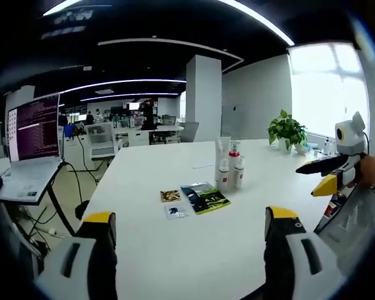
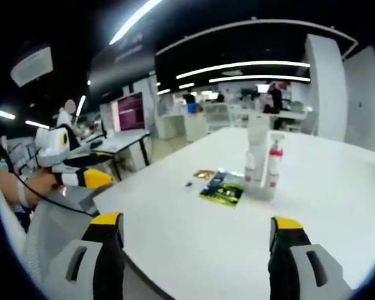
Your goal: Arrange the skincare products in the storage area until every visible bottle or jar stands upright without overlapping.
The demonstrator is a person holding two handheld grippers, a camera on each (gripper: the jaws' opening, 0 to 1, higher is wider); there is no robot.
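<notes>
Left gripper view: both tongs (image 1: 190,228) (image 2: 200,234) wide open, empty, bottles (image 1: 230,167) upright on white table (image 1: 144,187).

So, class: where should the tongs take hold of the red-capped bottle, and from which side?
Grip the red-capped bottle around its white body below the cap, probably from its open right side in the left gripper view: it stands upright, with other bottles crowding its left.

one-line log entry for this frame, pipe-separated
left gripper: open, empty | right gripper: open, empty | bottles: clustered upright on white table | packets: flat beside bottles | contact: none
</notes>
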